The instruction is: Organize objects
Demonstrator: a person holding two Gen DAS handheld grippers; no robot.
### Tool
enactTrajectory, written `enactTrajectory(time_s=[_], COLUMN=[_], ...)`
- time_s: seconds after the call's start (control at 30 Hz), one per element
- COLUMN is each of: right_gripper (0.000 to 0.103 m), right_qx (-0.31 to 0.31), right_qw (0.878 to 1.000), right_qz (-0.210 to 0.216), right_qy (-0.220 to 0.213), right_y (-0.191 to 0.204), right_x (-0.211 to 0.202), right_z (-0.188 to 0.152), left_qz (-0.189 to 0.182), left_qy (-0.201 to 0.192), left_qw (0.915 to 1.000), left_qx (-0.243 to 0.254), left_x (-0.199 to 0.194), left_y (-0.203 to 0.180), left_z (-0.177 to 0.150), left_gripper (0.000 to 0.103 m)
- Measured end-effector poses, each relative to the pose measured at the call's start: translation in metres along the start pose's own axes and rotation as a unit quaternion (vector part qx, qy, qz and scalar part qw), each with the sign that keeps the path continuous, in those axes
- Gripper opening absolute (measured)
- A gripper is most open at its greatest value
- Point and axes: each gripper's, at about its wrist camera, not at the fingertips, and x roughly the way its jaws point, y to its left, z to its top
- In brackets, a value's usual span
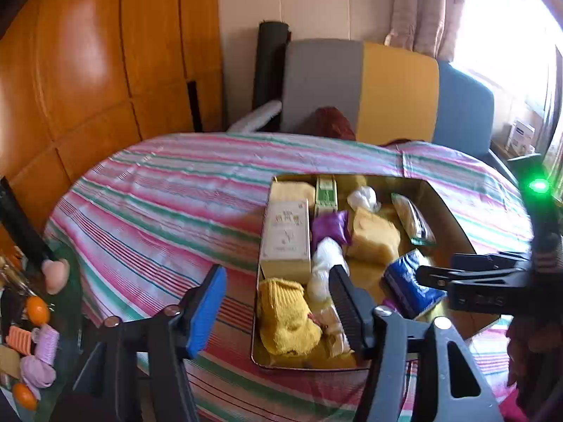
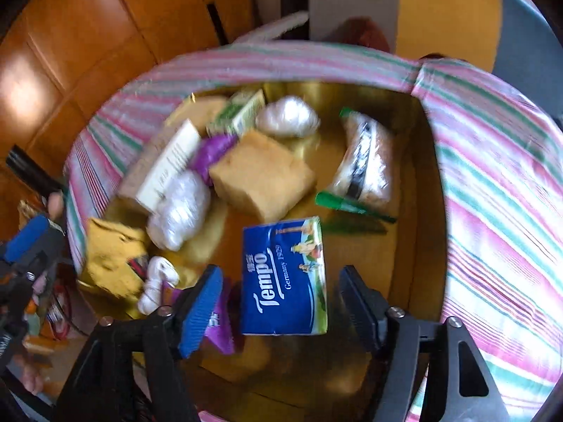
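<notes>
A gold tray on the striped tablecloth holds a beige box, a yellow sponge, a purple packet, white plastic bundles, a snack packet and a yellow cloth. My left gripper is open above the tray's near left edge and the yellow cloth, gripping nothing. My right gripper is open over the tray. A blue Tempo tissue pack lies between its pads with a gap on each side. A green pen rests beyond the pack.
The striped tablecloth runs far to the left of the tray. A low side surface at the left carries hair clips and small orange balls. Behind the table are grey, yellow and blue chair backs and wooden panels.
</notes>
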Motion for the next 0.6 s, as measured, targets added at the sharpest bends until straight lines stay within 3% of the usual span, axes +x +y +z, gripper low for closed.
enactTrajectory(time_s=[0.27, 0.5, 0.6], right_gripper=[0.078, 0.079, 0.080], right_qx=[0.026, 0.036, 0.034], right_qw=[0.995, 0.991, 0.991], right_qz=[-0.030, -0.047, -0.048], right_qy=[-0.094, -0.124, -0.123], right_y=[0.009, 0.009, 0.009], right_x=[-0.047, -0.070, -0.071], right_z=[-0.025, -0.050, -0.054], left_qz=[0.012, -0.019, -0.015], left_qy=[-0.023, -0.016, -0.031], left_qw=[0.9997, 0.9997, 0.9994], left_qx=[-0.002, 0.003, 0.004], left_x=[-0.023, -0.030, -0.034], left_y=[-0.009, -0.015, -0.017], left_z=[0.000, -0.006, -0.006], left_gripper=[0.063, 0.063, 0.056])
